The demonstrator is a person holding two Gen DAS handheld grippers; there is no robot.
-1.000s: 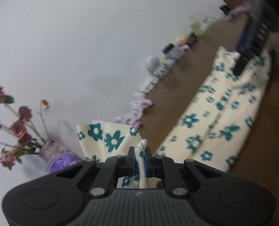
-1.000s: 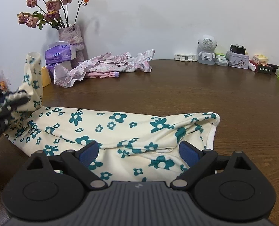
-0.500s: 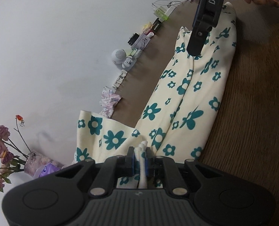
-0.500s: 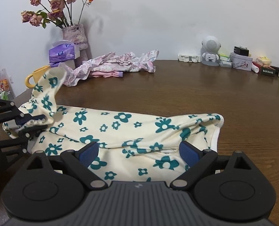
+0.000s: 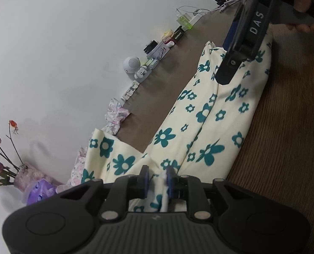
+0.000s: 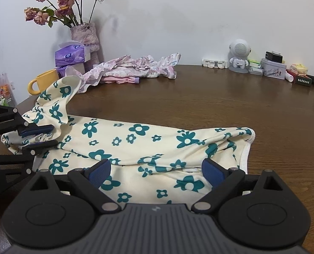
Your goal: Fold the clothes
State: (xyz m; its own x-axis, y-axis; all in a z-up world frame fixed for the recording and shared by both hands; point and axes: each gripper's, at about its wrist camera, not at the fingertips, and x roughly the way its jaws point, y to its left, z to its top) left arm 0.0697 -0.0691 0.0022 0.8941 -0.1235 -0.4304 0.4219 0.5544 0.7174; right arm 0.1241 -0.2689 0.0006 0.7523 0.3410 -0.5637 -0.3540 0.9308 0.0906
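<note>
Brown table (image 6: 199, 97) carries flowered garment (image 6: 135, 139), lying lengthwise. My left gripper (image 5: 157, 178) jaws clenched on gathered end, lifted. Right gripper (image 6: 157, 170) jaws released above cloth. Fold underway, I judge; next needs lifted end carried across.

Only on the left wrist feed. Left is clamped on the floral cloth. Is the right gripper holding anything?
Observer: No. The right gripper is open, its pads spread wide above the floral garment, and it grips nothing.
Operator: Anything near the raised flap at my end?
Observer: A yellow mug stands just behind that flap, beside the purple tissue box.
Operator: What exactly is the left pinching?
Observer: The left gripper is shut on a gathered, ruffled edge at the garment's left end.
</note>
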